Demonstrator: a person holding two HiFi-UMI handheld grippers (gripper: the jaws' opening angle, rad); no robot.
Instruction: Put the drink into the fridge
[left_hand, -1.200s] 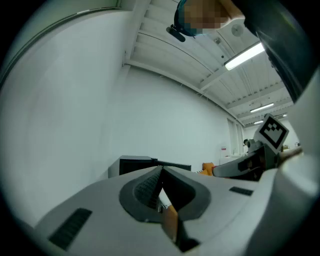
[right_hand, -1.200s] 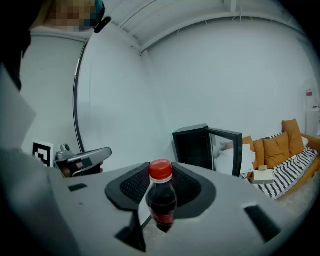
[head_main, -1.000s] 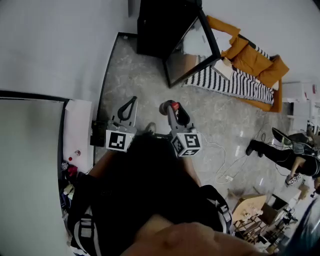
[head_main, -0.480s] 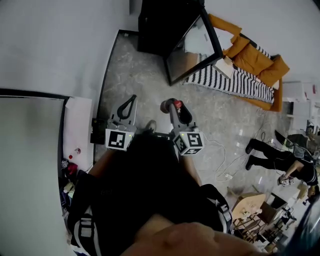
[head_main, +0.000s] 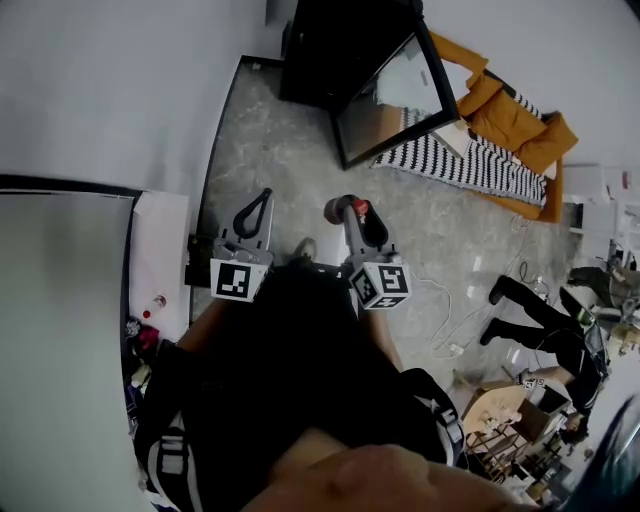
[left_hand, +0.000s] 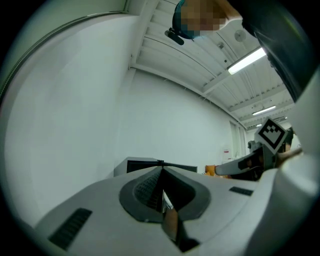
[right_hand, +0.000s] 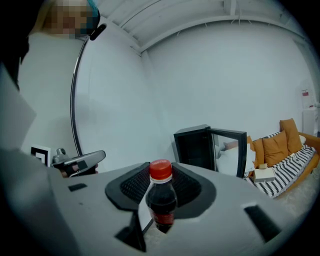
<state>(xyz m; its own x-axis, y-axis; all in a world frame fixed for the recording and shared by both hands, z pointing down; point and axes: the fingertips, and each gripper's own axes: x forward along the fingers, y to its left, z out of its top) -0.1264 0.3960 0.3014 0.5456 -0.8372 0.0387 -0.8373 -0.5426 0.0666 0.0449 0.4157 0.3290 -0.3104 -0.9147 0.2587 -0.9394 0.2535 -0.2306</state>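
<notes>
While right gripper clamps the drink | left gripper jaws together | fridge stands open on speckled floor

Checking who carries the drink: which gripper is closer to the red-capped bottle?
Right. The right gripper is closed on the bottle; the left gripper is shut, empty, off to the bottle's left.

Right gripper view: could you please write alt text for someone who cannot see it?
The right gripper holds a dark, red-capped bottle upright. Ahead stands a black fridge, door open, by a white wall, with an orange sofa at right.
</notes>
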